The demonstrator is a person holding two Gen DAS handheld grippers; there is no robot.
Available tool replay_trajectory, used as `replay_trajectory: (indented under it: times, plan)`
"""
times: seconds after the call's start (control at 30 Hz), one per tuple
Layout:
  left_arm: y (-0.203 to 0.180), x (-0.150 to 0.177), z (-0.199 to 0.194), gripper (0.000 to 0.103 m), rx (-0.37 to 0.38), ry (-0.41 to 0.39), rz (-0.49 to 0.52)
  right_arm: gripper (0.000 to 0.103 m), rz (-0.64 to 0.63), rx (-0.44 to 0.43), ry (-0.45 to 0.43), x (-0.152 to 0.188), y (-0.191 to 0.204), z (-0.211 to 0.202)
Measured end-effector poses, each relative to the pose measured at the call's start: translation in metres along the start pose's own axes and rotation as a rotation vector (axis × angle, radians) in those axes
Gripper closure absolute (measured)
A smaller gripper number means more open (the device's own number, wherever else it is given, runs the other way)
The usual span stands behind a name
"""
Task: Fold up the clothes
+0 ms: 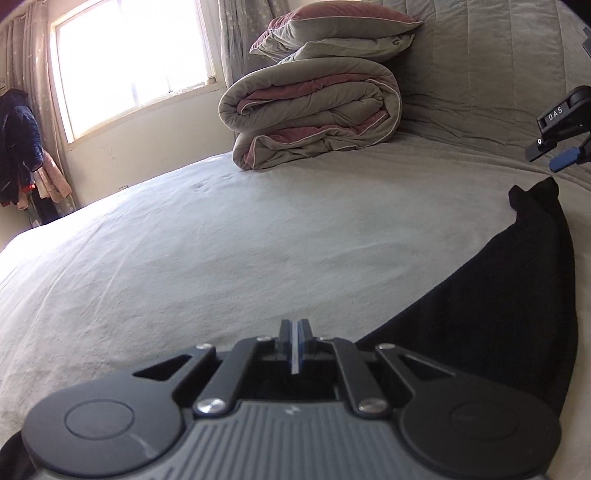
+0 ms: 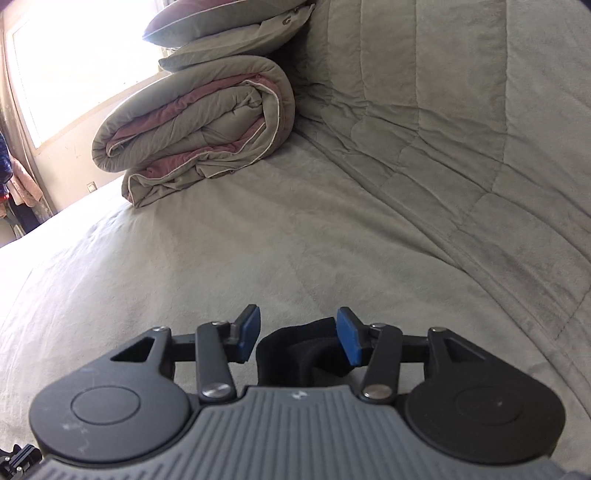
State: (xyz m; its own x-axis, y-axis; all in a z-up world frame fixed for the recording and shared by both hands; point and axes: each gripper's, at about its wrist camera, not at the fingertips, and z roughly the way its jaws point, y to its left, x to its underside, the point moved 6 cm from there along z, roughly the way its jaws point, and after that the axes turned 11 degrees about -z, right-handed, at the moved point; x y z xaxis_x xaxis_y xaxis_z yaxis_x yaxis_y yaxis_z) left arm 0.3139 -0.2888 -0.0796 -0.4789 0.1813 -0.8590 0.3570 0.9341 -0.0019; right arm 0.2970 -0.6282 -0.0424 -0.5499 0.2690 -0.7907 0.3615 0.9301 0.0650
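A black garment (image 1: 517,295) lies on the grey bed sheet (image 1: 221,240), running from a pointed corner at the right down toward my left gripper (image 1: 294,332). That gripper's jaws are shut, and I see no cloth between its pads. In the right wrist view, my right gripper (image 2: 300,336) stands open over a bunched fold of the black garment (image 2: 295,354). The fold lies between and below the blue pads (image 2: 349,341), which do not press on it. The right gripper (image 1: 561,147) also shows at the right edge of the left wrist view, just above the garment's corner.
A rolled grey and pink duvet (image 1: 314,110) with a pillow (image 1: 332,26) on top sits at the far side of the bed. A padded grey headboard (image 2: 461,110) rises on the right. A window (image 1: 129,62) and hanging clothes (image 1: 18,147) are at the left.
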Motion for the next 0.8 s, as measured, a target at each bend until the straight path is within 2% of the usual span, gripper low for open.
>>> replay_trajectory:
  times: [0.07,0.17,0.33,0.37,0.5,0.63,0.7,0.73,0.8]
  plan:
    - [-0.009,0.0,-0.01,0.097,0.061,-0.002,-0.028,0.053,0.012,0.0,-0.014,-0.002,-0.011,-0.009]
    - [-0.032,0.005,-0.022,0.096,0.18,0.01,-0.049,0.054,0.071,-0.009,0.037,0.011,-0.028,-0.006]
    - [-0.081,0.027,-0.036,0.096,0.391,0.047,-0.024,0.056,0.296,-0.18,0.046,0.03,-0.037,0.003]
    - [-0.09,0.033,-0.037,0.096,0.412,0.057,-0.001,0.056,0.343,-0.217,0.045,0.03,-0.036,0.006]
    - [-0.121,0.055,-0.034,0.095,0.462,0.108,0.106,0.056,0.43,-0.276,0.041,0.028,-0.03,0.013]
    - [-0.13,0.056,-0.029,0.092,0.445,0.114,0.147,0.057,0.45,-0.252,0.051,0.03,-0.028,0.026]
    - [-0.133,0.056,-0.028,0.092,0.435,0.116,0.169,0.069,0.457,-0.226,0.05,0.034,-0.031,0.033]
    - [-0.134,0.056,-0.028,0.092,0.43,0.117,0.18,0.081,0.463,-0.219,0.045,0.035,-0.033,0.034]
    - [-0.137,0.056,-0.028,0.092,0.423,0.116,0.206,0.087,0.471,-0.206,0.028,0.037,-0.038,0.033]
